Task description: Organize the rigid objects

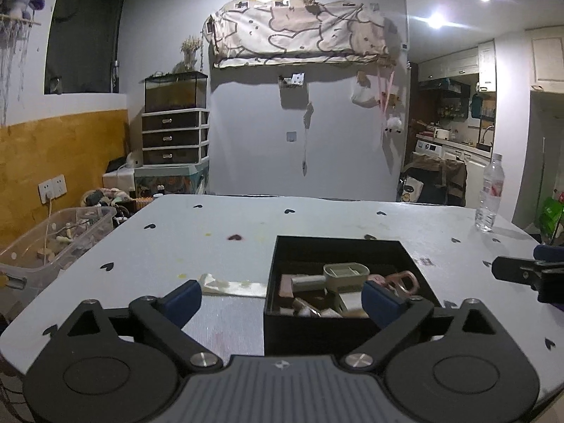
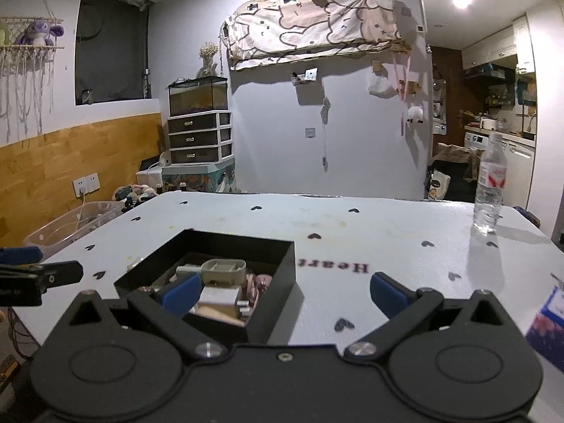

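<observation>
A black open box sits on the white table, filled with small rigid items: a grey-green plastic container, a pink metal ring piece and pale blocks. In the right wrist view the same box holds the grey container. My left gripper is open and empty, with its right finger over the box's near edge. My right gripper is open and empty, its left finger over the box's near corner. The right gripper's tip shows at the left view's right edge.
A clear water bottle stands at the table's far right, also in the right wrist view. A flat pale wrapper lies left of the box. A clear plastic bin stands off the table's left. A blue-and-white carton stands at the right.
</observation>
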`<state>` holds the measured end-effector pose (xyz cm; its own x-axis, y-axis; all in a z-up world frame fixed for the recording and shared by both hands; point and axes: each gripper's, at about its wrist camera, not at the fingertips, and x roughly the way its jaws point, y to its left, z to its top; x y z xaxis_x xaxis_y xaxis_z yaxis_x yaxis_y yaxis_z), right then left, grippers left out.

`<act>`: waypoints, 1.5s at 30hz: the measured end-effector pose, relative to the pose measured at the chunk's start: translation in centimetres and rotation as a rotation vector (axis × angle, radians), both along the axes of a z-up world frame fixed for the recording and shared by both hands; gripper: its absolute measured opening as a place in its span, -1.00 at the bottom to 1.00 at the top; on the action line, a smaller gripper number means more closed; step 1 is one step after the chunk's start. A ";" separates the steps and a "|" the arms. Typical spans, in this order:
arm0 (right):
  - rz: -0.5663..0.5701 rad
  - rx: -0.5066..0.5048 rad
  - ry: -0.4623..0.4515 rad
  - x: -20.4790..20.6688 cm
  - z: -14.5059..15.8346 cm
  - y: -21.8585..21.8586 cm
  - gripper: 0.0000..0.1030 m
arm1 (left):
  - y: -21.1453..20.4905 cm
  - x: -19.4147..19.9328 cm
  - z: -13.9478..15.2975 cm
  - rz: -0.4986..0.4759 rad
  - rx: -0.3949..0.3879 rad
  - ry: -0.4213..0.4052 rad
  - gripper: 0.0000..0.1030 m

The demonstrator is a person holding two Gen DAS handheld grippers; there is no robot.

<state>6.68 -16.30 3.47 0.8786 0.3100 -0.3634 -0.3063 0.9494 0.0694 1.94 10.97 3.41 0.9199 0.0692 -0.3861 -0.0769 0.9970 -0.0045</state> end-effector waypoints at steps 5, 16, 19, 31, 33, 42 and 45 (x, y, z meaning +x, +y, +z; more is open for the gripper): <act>-0.024 -0.001 -0.005 -2.2 -0.7 -0.9 1.00 | -0.9 -2.2 -0.4 0.000 0.008 -0.015 0.99; -0.040 -0.010 -0.051 -6.2 -0.9 -2.2 1.00 | -2.4 -5.2 -1.1 -0.015 0.015 -0.039 1.00; -0.049 -0.005 -0.060 -6.6 -0.8 -2.4 1.00 | -2.7 -5.2 -1.0 -0.027 0.018 -0.044 1.00; -0.053 -0.002 -0.062 -6.6 -0.8 -2.5 1.00 | -3.0 -5.6 -1.0 -0.040 0.028 -0.050 1.00; -0.053 -0.001 -0.062 -6.6 -0.8 -2.5 1.00 | -3.0 -5.7 -1.0 -0.041 0.028 -0.051 1.00; -0.062 -0.004 -0.061 -6.9 -1.1 -2.5 1.00 | -3.0 -5.7 -1.0 -0.041 0.029 -0.050 1.00; -0.060 -0.003 -0.060 -6.8 -1.0 -2.5 1.00 | -3.0 -5.7 -1.0 -0.040 0.029 -0.051 1.00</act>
<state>-0.16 -18.82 2.43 0.9159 0.2546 -0.3104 -0.2519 0.9665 0.0497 -3.73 7.97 2.42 0.9405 0.0419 -0.3372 -0.0368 0.9991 0.0213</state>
